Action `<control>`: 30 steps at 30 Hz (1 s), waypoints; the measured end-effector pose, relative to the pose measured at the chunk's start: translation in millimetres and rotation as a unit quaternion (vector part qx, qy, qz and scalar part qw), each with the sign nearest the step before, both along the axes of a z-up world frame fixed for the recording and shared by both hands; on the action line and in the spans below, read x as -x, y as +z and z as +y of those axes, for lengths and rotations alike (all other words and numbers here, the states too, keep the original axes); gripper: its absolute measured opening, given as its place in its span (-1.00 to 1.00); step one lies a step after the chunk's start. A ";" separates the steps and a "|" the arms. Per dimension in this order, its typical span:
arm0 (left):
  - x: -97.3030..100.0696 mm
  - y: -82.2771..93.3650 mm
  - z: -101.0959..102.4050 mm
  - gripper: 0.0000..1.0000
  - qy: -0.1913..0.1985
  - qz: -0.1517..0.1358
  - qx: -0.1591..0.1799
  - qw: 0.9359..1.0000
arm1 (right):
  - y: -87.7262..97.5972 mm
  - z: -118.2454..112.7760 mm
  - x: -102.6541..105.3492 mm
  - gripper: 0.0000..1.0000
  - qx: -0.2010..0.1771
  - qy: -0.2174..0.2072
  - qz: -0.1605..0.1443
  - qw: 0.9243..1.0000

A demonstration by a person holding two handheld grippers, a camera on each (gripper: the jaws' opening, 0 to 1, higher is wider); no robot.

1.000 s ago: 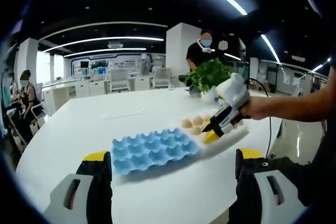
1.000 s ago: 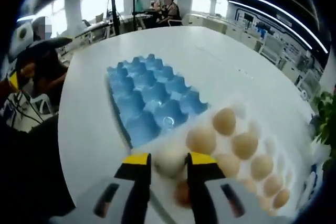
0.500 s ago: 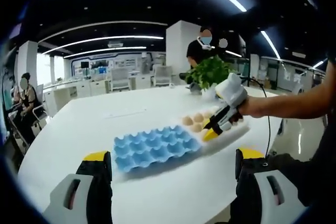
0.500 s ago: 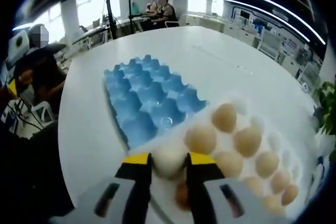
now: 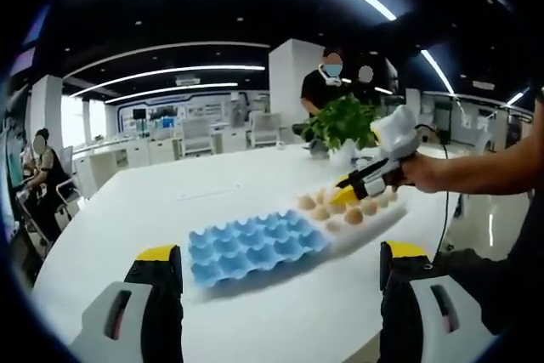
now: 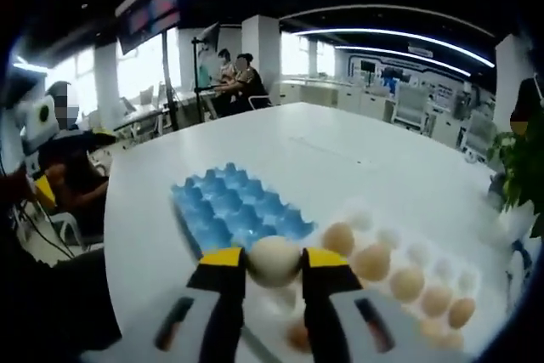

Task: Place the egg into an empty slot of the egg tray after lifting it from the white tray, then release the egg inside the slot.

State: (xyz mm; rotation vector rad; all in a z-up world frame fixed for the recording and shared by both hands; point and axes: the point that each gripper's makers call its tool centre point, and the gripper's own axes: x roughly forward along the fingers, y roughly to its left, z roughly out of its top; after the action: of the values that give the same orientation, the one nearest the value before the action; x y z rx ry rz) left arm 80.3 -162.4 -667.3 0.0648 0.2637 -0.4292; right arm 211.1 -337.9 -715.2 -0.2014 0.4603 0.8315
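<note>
Pale egg: you hold the egg [image 6: 274, 261] between your right gripper's [image 6: 274, 263] yellow-tipped jaws, which are clamped on its two sides, up off the trays.
Right gripper: in the left gripper view it [image 5: 343, 184] comes in from the right in your hand [image 5: 422, 172], above the near end of the white tray [image 5: 381, 217].
Left gripper: your left gripper [image 5: 276, 257] has its jaws spread wide with nothing between them, low over the near edge of the white table [image 5: 153, 210].
Egg tray: the blue egg tray [image 6: 230, 212] lies flat on the table with every slot you can see unfilled, touching the white tray's end.
White tray: the white tray [image 6: 466, 337] holds several brown eggs [image 6: 408, 283] in a row, and some of its cups are bare.
Position: in the right gripper view the held egg sits in front of the place where the two trays meet.
Background: a potted plant [image 5: 342, 122] stands on the far side of the table, a person [image 5: 322, 82] behind it.
</note>
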 end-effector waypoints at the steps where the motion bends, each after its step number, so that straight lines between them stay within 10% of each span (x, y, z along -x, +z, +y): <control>1: 0.4 0.0 0.4 0.97 0.001 -0.001 0.000 1.000 | 0.7 0.4 0.2 -0.49 -0.001 0.000 -0.001 1.000; 30: 9.9 -9.7 5.8 1.00 0.008 0.015 0.007 1.000 | 18.5 156.8 16.9 -0.49 -0.064 0.121 -0.007 0.991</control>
State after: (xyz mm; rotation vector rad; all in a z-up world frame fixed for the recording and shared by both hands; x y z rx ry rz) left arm 70.4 -156.6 -677.0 0.0418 0.2903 -0.4161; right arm 194.2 -181.2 -696.7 -0.1459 0.3725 1.0940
